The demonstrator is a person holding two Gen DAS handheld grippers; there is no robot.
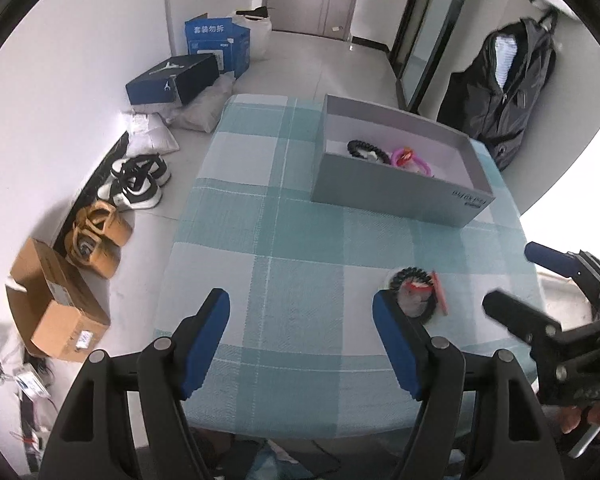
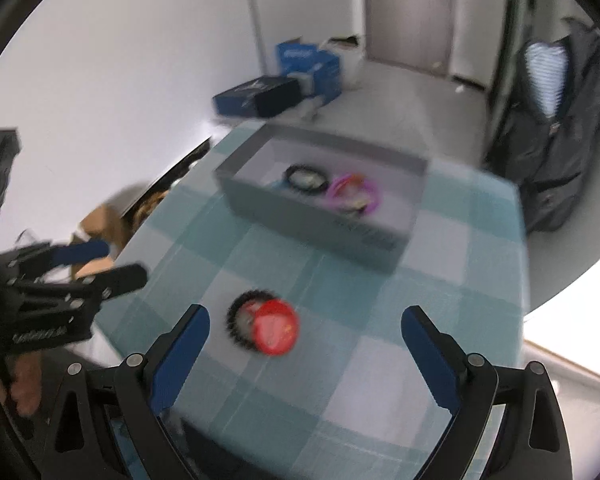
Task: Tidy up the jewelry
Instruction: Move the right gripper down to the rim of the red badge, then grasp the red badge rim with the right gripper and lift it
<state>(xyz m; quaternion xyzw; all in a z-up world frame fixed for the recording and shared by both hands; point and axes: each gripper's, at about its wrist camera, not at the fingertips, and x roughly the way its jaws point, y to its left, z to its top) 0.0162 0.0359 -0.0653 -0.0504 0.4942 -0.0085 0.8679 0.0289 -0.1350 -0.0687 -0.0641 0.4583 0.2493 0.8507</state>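
Note:
A black beaded bracelet (image 1: 410, 274) (image 2: 236, 314) and a red bangle (image 1: 440, 292) (image 2: 276, 330) lie touching each other on the teal checked tablecloth (image 1: 284, 240). My left gripper (image 1: 300, 304) is open and empty, and the pair lies just beyond its right finger. My right gripper (image 2: 306, 312) is wide open above the same pair, which shows between its fingers but apart from them; that view is blurred. At the table's far side an open grey box (image 1: 396, 196) (image 2: 320, 224) holds a black bracelet (image 1: 360, 147) (image 2: 306, 178) and a pink one (image 1: 412, 159) (image 2: 354, 196).
Each gripper shows in the other's view: the right gripper (image 1: 516, 280), the left gripper (image 2: 120, 262). On the floor to the left are shoes (image 1: 136, 180), a cardboard box (image 1: 56, 304) and blue boxes (image 1: 216, 46). A dark jacket (image 1: 504, 92) hangs at the right.

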